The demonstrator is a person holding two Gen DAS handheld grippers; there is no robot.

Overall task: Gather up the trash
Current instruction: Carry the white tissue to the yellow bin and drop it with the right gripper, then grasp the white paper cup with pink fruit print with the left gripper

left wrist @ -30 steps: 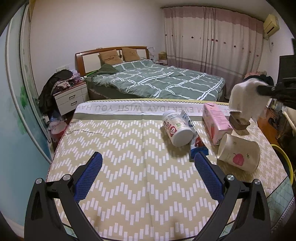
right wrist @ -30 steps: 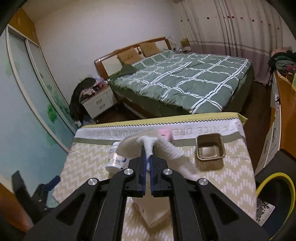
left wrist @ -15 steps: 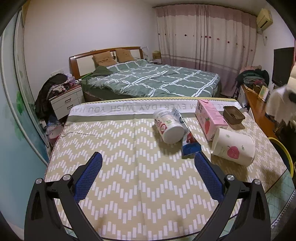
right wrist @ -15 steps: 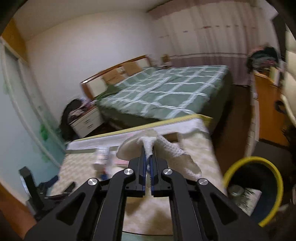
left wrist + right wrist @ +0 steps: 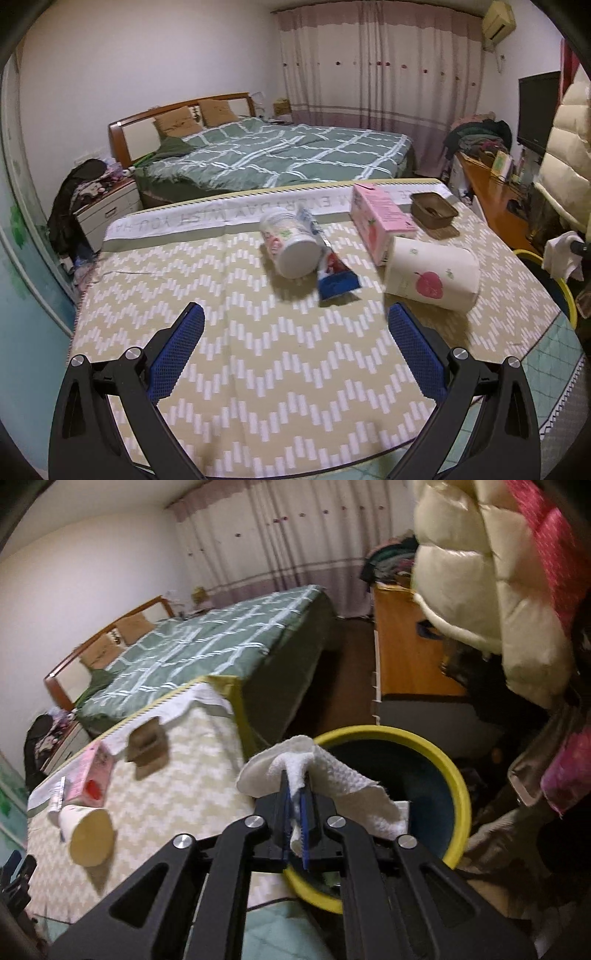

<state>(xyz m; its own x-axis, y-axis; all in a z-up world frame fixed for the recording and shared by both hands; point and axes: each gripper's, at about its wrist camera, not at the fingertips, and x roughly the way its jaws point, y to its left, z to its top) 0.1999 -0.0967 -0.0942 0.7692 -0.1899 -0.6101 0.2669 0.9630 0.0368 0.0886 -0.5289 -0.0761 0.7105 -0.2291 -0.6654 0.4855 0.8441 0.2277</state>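
Tissue (image 5: 343, 779) hides rt tool (image 5: 294, 794) tips – opening

Both views are lit by dim, warm indoor light from overhead, with no daylight showing through the closed curtains (image 5: 369, 66). On the patterned surface (image 5: 258, 350) the shadows are soft and short, lying just beside the paper cup (image 5: 432, 275) and the white bottle (image 5: 291, 242). The left wrist view is fairly sharp at the centre. The right wrist view is smeared by motion: the bed (image 5: 207, 642) and the yellow bin rim (image 5: 458, 786) look soft. Fisheye distortion bends walls and edges, and dark vignetting fills the corners. The puffy cream jacket (image 5: 476, 576) shows mild sheen.
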